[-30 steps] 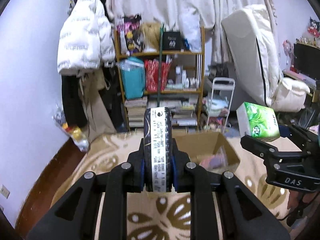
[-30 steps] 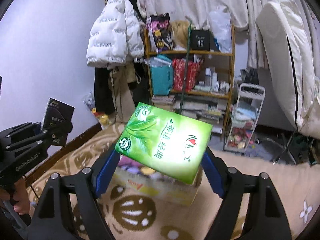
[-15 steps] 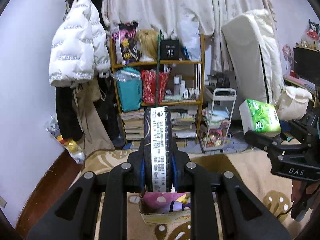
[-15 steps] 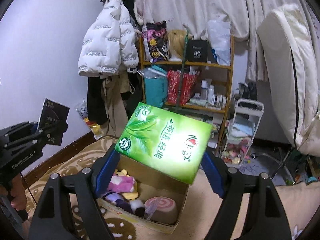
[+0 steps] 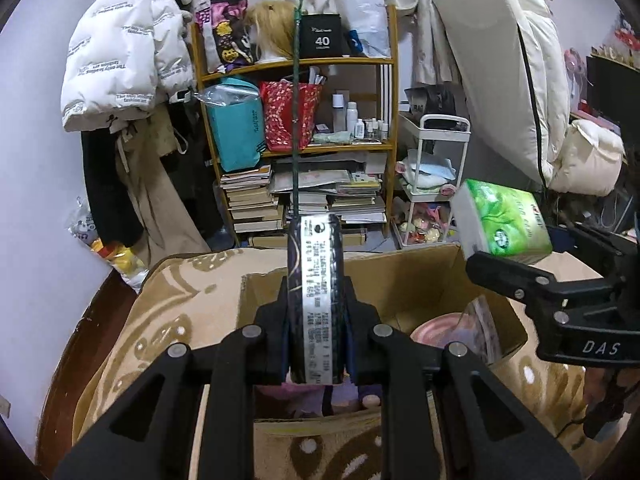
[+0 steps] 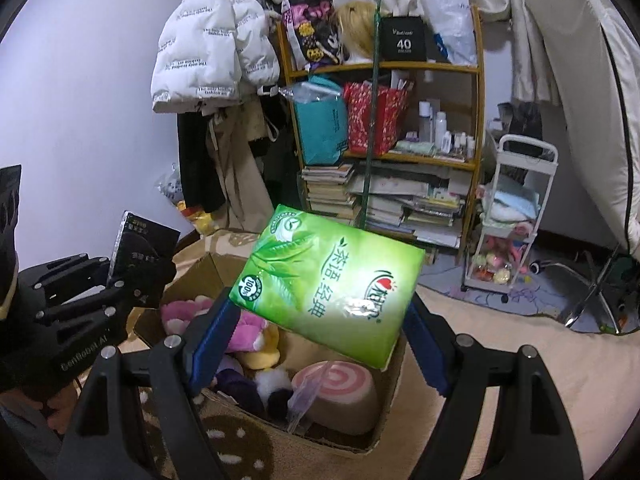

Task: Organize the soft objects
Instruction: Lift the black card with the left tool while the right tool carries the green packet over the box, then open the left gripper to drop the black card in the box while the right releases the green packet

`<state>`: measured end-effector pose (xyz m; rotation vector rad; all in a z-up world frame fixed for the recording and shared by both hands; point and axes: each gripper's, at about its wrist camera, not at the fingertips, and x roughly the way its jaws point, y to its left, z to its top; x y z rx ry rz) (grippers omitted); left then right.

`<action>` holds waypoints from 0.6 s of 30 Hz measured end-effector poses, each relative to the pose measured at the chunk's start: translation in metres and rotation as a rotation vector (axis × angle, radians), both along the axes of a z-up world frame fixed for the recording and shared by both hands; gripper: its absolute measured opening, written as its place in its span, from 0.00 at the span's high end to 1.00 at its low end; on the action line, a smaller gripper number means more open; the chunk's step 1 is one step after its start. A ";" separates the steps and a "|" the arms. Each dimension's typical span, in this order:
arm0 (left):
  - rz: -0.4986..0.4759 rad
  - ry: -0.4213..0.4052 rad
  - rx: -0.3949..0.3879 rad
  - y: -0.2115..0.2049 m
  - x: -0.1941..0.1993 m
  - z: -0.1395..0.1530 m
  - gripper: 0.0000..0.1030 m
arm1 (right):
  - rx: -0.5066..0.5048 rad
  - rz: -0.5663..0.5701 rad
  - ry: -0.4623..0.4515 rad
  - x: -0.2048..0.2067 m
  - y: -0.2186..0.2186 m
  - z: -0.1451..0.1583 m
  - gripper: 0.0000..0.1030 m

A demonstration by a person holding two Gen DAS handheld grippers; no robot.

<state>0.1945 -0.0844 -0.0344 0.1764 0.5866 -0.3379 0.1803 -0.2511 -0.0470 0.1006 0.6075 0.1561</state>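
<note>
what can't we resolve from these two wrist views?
- Cardboard box contents, left wrist view: mostly hidden behind the left tongs and black pack.
- Black pack label: print too small to read.
- Box's near right part, right wrist view: covered by the green tissue pack in the right tongs.

Occlusions, both wrist views
Cardboard box (image 5: 416, 280) interior mostly hidden behind black packet (image 5: 316, 300); packet label print unreadable.
</note>
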 end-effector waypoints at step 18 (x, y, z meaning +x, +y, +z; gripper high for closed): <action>0.087 0.042 -0.036 0.018 -0.001 -0.003 0.43 | 0.058 -0.028 0.111 0.007 -0.013 -0.029 0.16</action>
